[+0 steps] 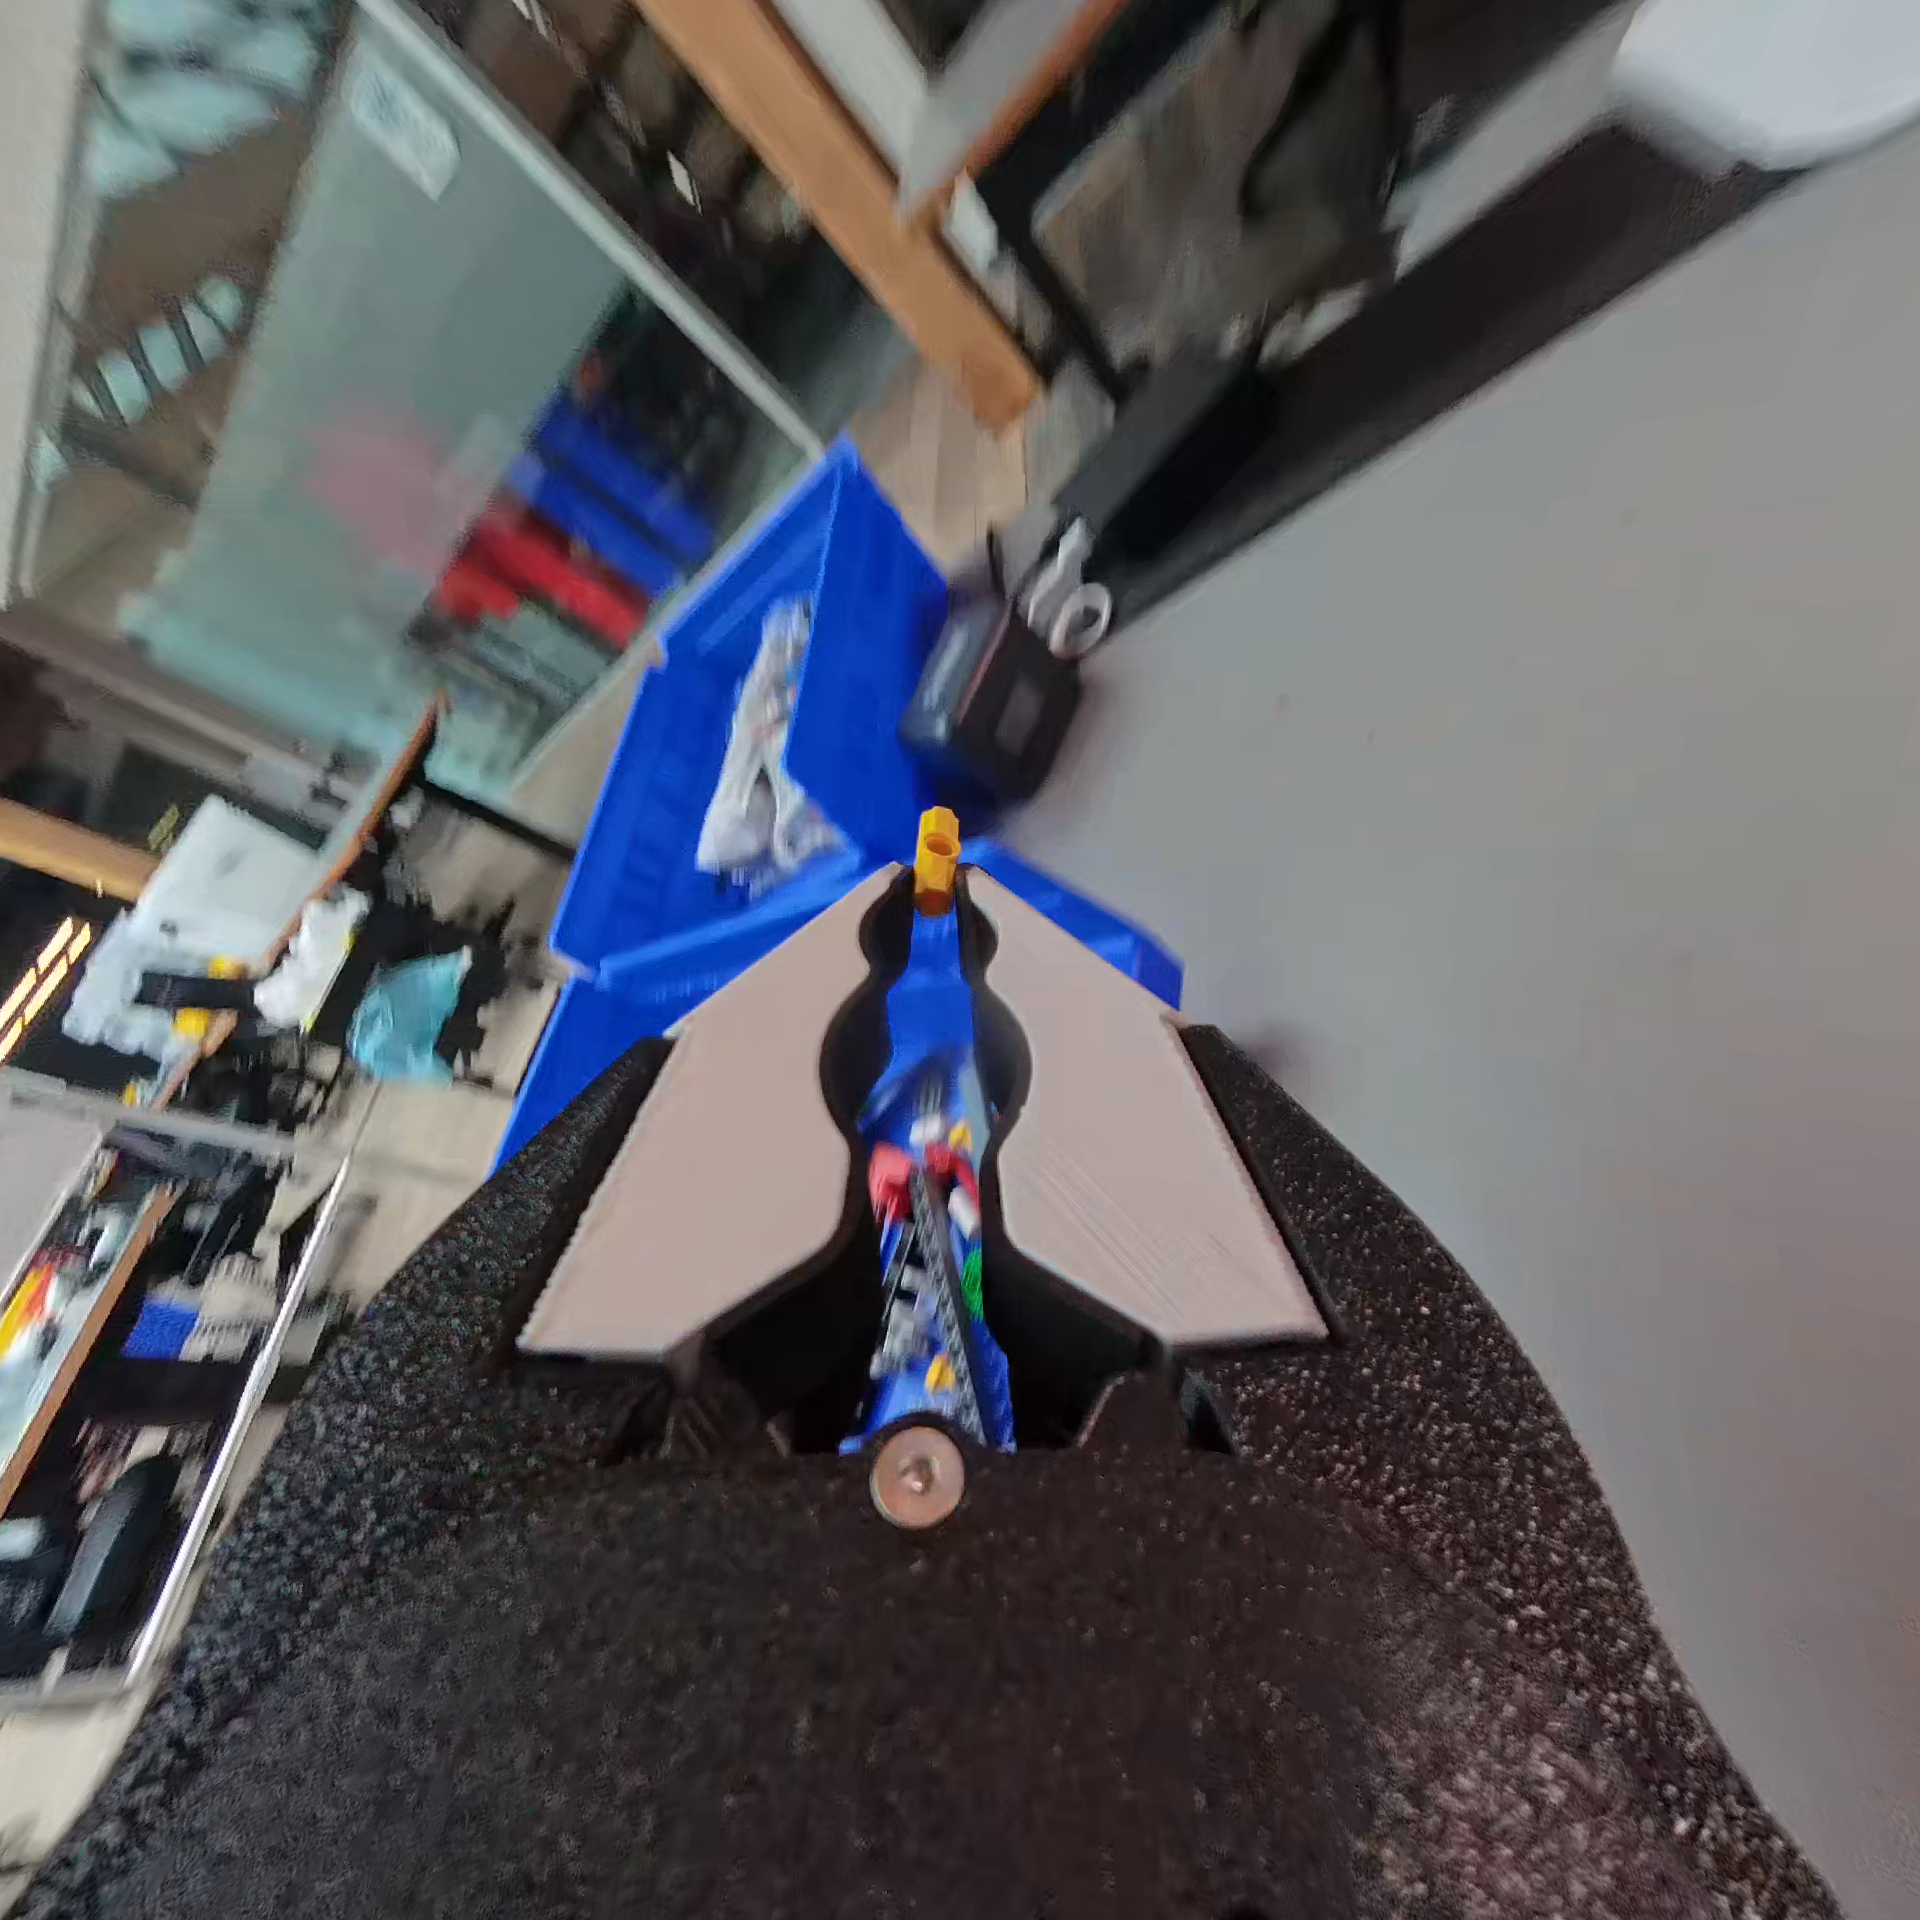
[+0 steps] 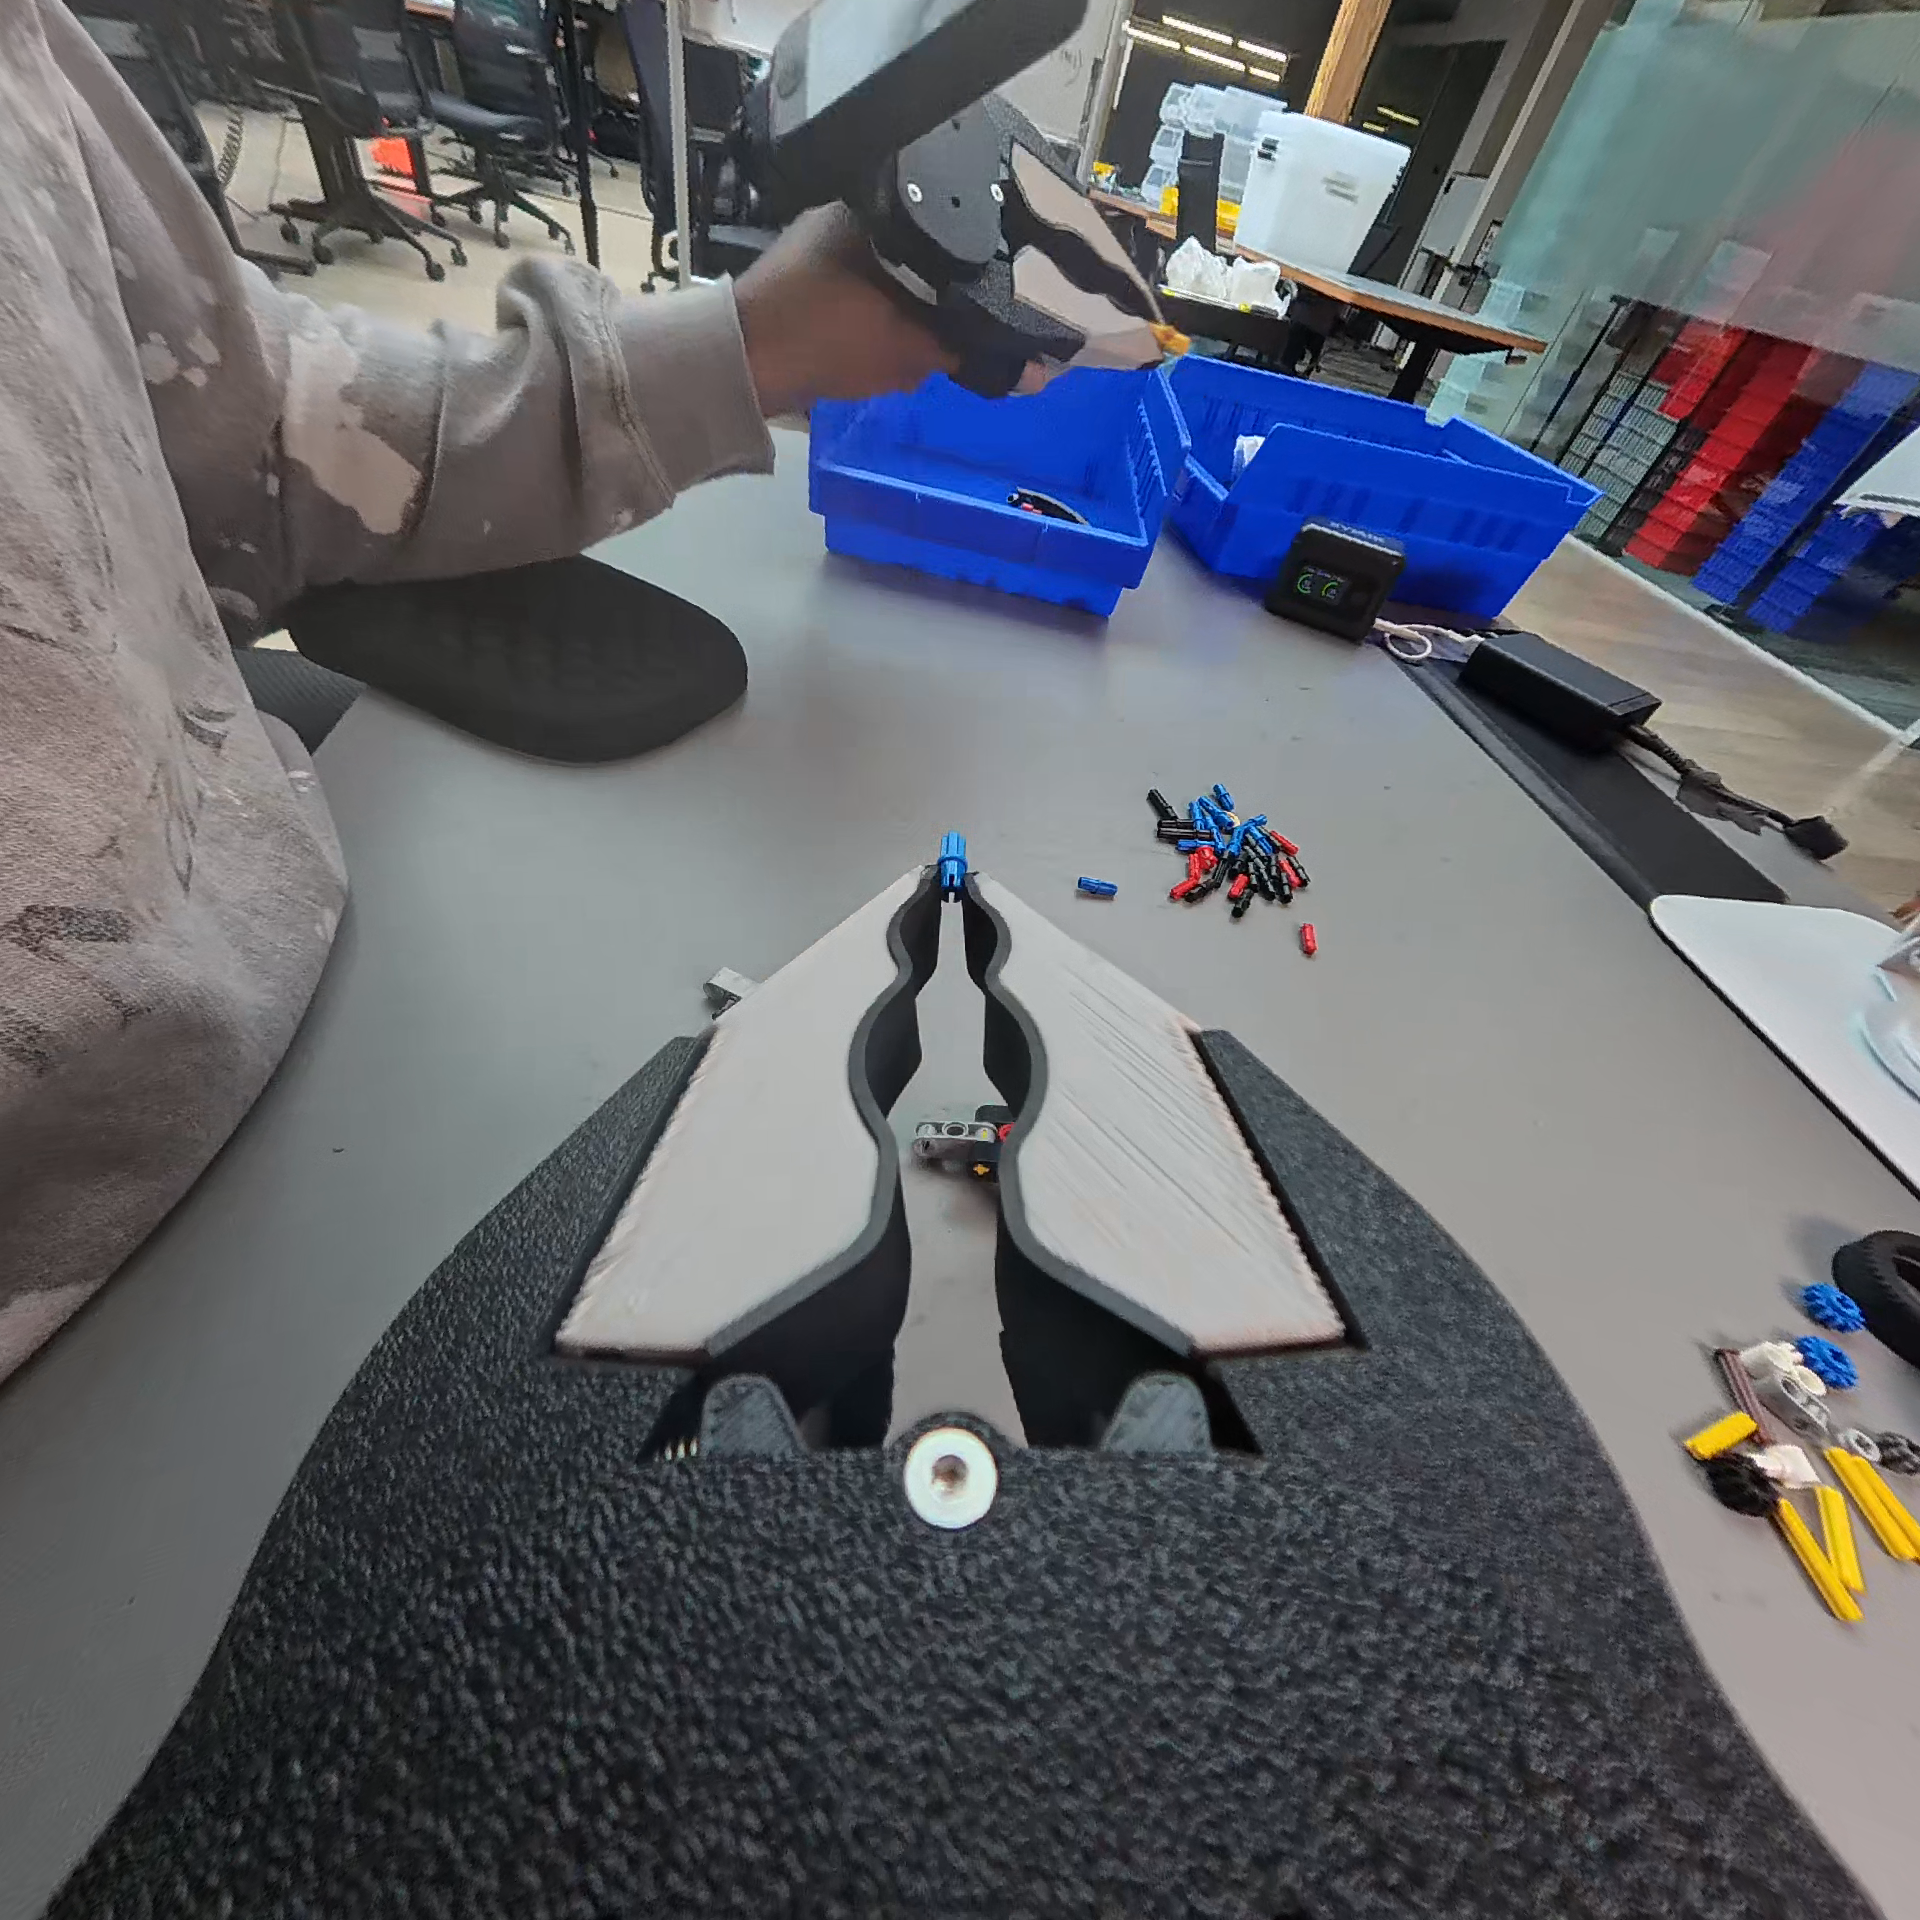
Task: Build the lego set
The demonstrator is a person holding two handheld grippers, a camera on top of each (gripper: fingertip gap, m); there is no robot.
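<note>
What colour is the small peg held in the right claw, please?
Blue peg; the right wrist view shows it best.

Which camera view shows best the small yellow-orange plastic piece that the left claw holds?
The left wrist view: the small yellow-orange plastic piece sits close and sharp between the left claw tips. In the right wrist view it is a tiny, distant speck above the blue plastic bins.
</note>
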